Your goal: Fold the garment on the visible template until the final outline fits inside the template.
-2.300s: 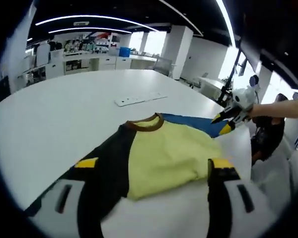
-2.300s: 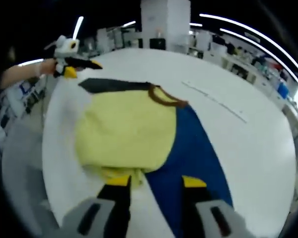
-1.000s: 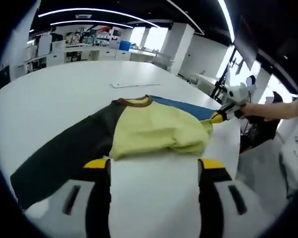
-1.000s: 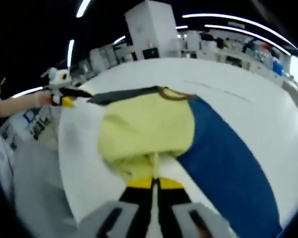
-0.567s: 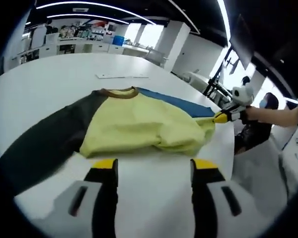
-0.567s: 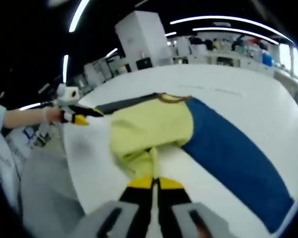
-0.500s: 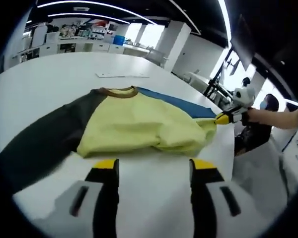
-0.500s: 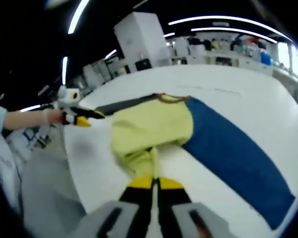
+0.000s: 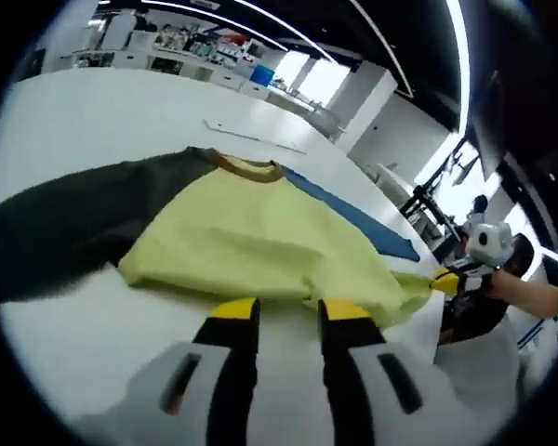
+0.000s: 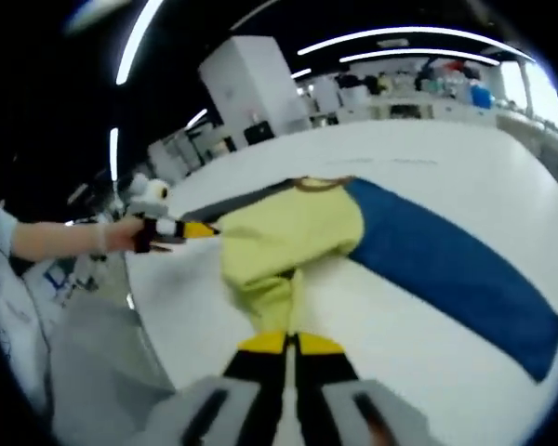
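Jaws: right gripper (image 10: 290,342) clamped on garment (image 10: 284,246) hem; left gripper (image 9: 284,309) narrowly parted, beside hem.

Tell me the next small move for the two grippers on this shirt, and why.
Probably close the left gripper on the yellow hem right ahead of its slightly parted jaws. The right gripper already pinches the other hem corner, so both would then hold the bottom edge, ready to lift it toward the collar.

One garment (image 9: 251,246), one white table (image 9: 84,111), two hand-held grippers (image 9: 284,307) (image 10: 291,342).
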The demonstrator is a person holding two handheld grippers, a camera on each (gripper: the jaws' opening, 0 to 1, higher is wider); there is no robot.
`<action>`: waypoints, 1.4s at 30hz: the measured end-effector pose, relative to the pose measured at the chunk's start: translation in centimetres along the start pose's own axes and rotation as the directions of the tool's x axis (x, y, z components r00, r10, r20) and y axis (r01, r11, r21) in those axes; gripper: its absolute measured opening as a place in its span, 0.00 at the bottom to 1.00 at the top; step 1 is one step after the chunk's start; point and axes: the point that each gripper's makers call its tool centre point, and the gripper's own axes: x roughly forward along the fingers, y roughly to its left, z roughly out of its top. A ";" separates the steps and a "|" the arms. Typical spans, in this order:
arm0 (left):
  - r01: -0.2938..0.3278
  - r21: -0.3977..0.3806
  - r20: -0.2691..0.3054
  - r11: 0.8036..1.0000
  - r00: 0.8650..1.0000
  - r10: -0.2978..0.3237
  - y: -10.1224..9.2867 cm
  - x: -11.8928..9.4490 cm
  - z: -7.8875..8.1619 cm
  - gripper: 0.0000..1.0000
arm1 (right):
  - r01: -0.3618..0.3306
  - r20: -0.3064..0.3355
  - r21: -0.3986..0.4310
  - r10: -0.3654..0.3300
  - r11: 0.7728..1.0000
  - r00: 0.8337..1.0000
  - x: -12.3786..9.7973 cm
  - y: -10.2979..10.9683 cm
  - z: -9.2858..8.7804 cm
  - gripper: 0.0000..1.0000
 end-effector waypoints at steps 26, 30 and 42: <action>0.113 -0.041 -0.066 0.993 0.991 -0.115 -4.3 2.8 -2.3 0.00 | 0.007 0.016 0.046 -0.008 0.999 1.000 -0.3 -0.2 -0.5 0.00; 0.151 -0.035 -0.042 0.988 0.987 -0.153 -4.8 2.2 -0.6 0.00 | 0.004 0.026 0.047 -0.005 0.999 1.000 -0.4 0.0 -0.2 0.00; 0.177 0.068 0.009 0.982 0.984 -0.178 -6.8 2.8 5.4 0.00 | -0.013 0.073 0.087 0.007 0.996 0.997 -0.5 0.6 1.3 0.00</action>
